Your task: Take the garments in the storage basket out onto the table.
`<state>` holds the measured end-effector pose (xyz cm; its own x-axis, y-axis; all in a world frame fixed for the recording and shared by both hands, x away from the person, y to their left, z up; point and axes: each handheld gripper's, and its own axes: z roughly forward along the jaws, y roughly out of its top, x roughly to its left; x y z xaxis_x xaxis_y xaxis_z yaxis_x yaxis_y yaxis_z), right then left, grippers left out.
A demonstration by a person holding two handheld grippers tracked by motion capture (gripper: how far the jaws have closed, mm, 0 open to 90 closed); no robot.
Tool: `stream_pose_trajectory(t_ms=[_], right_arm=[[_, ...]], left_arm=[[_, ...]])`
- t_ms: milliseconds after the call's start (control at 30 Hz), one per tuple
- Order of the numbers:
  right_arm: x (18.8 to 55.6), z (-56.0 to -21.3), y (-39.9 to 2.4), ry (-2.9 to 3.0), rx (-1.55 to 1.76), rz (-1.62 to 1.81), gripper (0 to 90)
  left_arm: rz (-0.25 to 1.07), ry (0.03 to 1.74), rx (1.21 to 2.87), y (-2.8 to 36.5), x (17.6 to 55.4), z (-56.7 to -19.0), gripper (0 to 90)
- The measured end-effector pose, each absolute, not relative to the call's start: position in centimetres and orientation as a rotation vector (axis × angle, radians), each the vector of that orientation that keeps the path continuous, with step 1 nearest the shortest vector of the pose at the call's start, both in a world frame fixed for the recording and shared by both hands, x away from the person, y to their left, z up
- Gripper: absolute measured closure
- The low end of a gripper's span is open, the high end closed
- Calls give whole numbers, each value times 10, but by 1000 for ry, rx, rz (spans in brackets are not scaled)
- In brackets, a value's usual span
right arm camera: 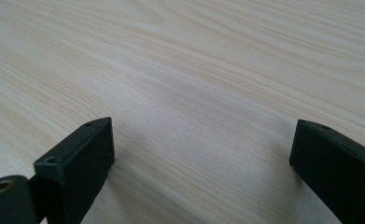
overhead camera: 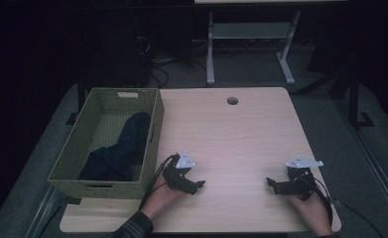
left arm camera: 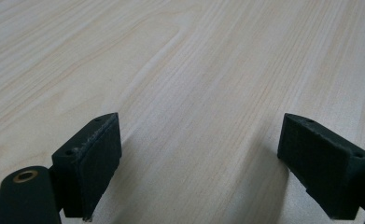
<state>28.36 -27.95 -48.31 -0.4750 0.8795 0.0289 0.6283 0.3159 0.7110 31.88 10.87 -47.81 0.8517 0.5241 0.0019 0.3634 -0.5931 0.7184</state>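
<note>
My left gripper [overhead camera: 197,187] rests low over the light wooden table [overhead camera: 231,139] near its front left, jaws pointing right. In the left gripper view its gripper [left arm camera: 201,165] stands open, with bare wood between the black pads [left arm camera: 94,158]. My right gripper [overhead camera: 271,184] lies near the table's front right, jaws pointing left. The right gripper view has its gripper [right arm camera: 203,172] open too, nothing between its fingers [right arm camera: 84,163]. A green woven basket [overhead camera: 154,144] stands at the table's left edge with dark blue clothing [overhead camera: 119,148] lying inside it.
A round cable hole [overhead camera: 232,100] sits near the table's far edge. Behind the table stands a white desk frame [overhead camera: 251,37] on dark floor. Cables trail from both grippers toward the front edge.
</note>
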Motion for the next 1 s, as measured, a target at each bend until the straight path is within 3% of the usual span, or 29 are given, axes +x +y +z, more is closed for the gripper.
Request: stream_pose_trajectory(t_ms=[1000], right_arm=[[283,-483,-279,2229,1337,953,61]], left_arm=[[211,682,2249,111,322,-470,138]])
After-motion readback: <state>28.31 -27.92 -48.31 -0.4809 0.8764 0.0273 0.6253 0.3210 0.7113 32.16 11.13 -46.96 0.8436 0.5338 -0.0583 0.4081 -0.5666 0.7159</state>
